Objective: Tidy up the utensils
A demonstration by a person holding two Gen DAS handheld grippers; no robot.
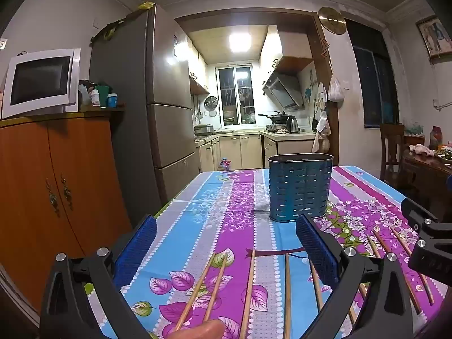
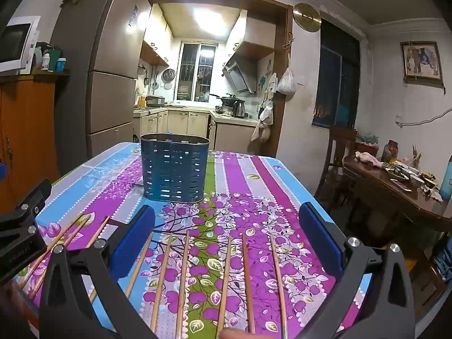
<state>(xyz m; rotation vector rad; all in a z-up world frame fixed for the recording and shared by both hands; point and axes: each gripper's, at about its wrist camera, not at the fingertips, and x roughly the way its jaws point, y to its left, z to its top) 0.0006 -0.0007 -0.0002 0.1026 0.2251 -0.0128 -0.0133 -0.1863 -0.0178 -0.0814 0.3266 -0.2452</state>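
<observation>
A blue perforated utensil holder stands upright on the table, with nothing showing above its rim. Several wooden chopsticks lie side by side on the near part of the flowered tablecloth. My left gripper hovers open above the left chopsticks, nothing between its blue pads. My right gripper hovers open above the right chopsticks, also holding nothing. The right gripper's body shows at the left wrist view's right edge. A fingertip shows at the bottom of each view.
An orange cabinet with a microwave and a tall fridge stand left of the table. A wooden side table with dishes and a chair stand to the right. The kitchen doorway lies beyond the table's far edge.
</observation>
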